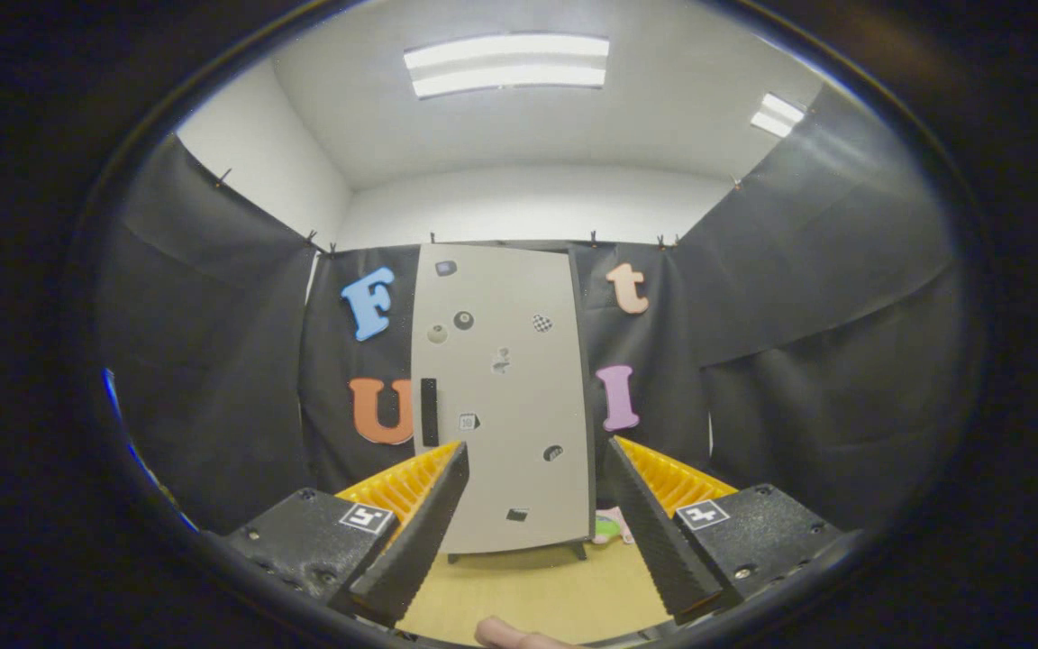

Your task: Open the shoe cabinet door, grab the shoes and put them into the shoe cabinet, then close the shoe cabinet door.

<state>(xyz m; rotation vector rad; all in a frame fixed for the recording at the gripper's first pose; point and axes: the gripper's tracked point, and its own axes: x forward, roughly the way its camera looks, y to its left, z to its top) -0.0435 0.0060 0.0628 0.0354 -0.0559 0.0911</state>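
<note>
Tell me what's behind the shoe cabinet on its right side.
Behind the shoe cabinet, by its lower right corner, a pink and green item peeks out on the floor; most of it is hidden. The door is shut, hiding the inside. The tongs are open, holding nothing.

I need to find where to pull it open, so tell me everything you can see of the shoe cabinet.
The shoe cabinet is a tall, pale grey box standing upright on short dark feet on the tan floor, against the black cloth wall. Its door is shut. A dark vertical handle sits near its left edge, and small stickers dot the front. The open gripper frames it from a distance; nothing touches it.
</note>
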